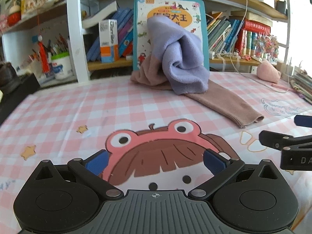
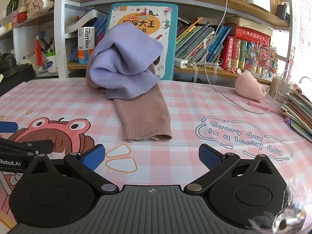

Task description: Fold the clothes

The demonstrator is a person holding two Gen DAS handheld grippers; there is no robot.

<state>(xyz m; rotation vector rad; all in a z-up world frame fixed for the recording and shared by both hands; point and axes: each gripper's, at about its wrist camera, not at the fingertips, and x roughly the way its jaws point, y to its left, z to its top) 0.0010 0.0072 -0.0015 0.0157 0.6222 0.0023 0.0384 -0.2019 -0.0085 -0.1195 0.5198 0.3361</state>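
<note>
A pink checked cloth (image 2: 185, 101) covers the surface; wooden bookshelves (image 2: 224, 72) packed with books stand behind, daylight brightening the right side.

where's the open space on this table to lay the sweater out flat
Free: the checked tablecloth between both open grippers and the crumpled sweater, across the frog print and the lettering. Crowded: far right, with the pink plush, cable and stacked books.

A crumpled lilac-and-mauve knitted sweater (image 2: 124, 72) is heaped at the far side of the bench, one mauve sleeve (image 2: 144, 117) stretched nearward.
</note>
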